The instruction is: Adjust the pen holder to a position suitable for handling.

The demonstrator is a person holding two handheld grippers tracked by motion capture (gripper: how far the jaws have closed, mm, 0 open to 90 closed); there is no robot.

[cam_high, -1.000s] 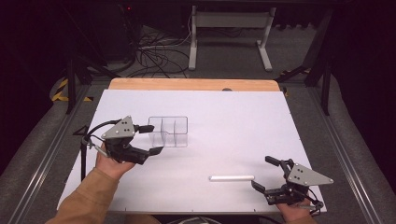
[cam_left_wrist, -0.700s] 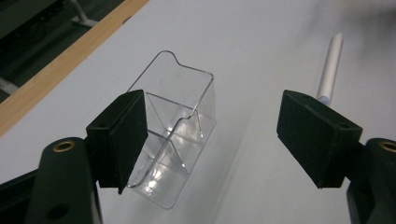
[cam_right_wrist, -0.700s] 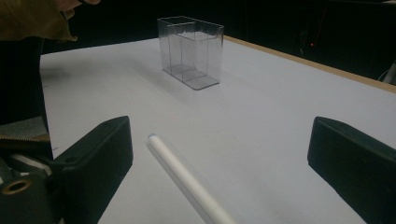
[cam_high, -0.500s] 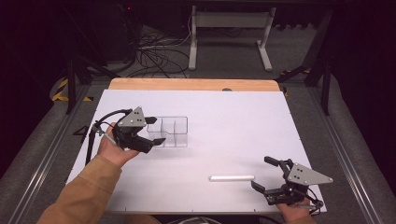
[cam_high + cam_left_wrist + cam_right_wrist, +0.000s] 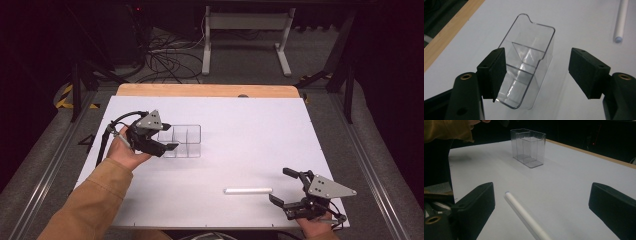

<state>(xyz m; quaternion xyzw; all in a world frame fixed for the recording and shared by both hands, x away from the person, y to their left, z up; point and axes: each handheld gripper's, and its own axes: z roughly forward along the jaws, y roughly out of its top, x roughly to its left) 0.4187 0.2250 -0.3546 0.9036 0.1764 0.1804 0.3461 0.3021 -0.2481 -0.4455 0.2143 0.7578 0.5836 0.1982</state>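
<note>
Left tongs [image 5: 167, 141] at left end of clear 3-compartment box [image 5: 184, 141] on counter [image 5: 250, 130], closing, pads not yet pressing; box long axis ran left-right. Right tongs [image 5: 282, 191] apart, idle nr white tube [image 5: 248, 190].

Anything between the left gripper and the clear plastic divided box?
Nothing visible. The left gripper has been closing its jaws around the near end of the clear plastic three-compartment box; bare white table surrounds it. The white tube lies far aside.
</note>
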